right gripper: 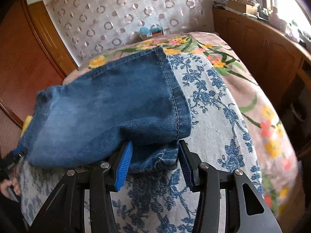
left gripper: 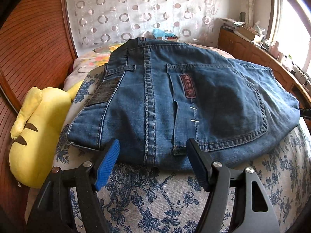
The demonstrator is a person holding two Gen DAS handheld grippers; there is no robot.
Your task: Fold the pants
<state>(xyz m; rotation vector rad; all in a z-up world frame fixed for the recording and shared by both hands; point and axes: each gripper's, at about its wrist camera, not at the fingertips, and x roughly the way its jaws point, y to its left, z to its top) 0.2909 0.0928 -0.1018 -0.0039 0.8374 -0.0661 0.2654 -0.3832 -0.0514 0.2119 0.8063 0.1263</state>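
We see the jeans [left gripper: 175, 101] folded on the blue-flowered cloth [left gripper: 147, 200] that covers the bed, their near edge close to the cloth's near edge. The waistband end lies toward the cloth's left edge, beside a yellow plush [left gripper: 37, 136]; the hem [right gripper: 171, 89] lies toward its right edge. The left gripper [left gripper: 152, 153] stands released, its pads [left gripper: 108, 165] straddling the near fold edge without pressing it. The right gripper [right gripper: 154, 155] is clenched on a bunch of denim at the hem corner, pads [right gripper: 124, 163] against the fabric on both sides.
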